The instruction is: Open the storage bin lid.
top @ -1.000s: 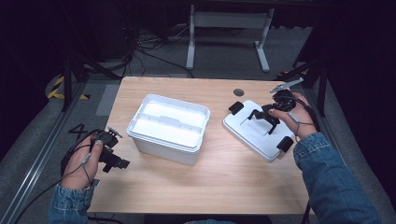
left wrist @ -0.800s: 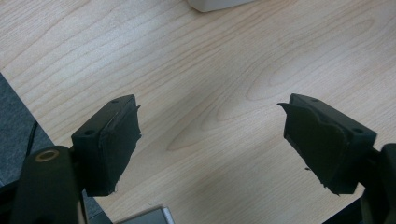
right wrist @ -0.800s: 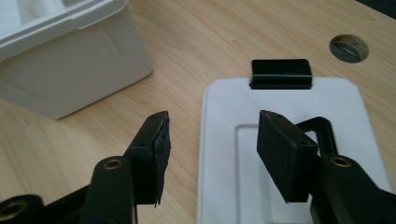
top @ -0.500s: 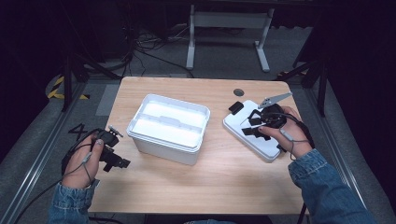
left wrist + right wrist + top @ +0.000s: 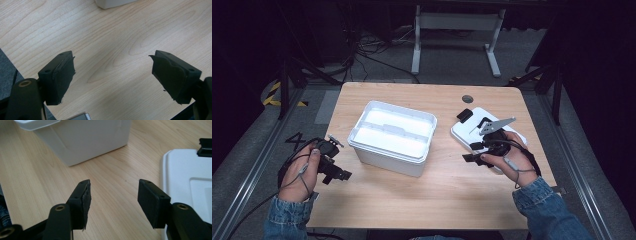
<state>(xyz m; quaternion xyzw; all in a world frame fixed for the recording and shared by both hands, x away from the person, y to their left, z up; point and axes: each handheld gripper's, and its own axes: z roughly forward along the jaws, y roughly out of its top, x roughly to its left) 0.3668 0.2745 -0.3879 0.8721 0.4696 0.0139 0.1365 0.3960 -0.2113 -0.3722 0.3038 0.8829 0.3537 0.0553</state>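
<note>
Table [image 5: 412, 200] evenly lit from above; surrounding floor dark. Box [image 5: 392, 131] interior glares white. Gripper views soft, slightly blurred.

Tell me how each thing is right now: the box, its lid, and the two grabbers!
white box: open, upright on the table, nothing visible inside.
lid: off the box, lying flat beside it.
left gripper: open, empty, over bare wood.
right gripper: open, empty, at the lid's edge.

Denim sleeves [image 5: 542, 205]; each black claw [image 5: 113, 77] has screw-holed jaws and a trailing cable.
</note>
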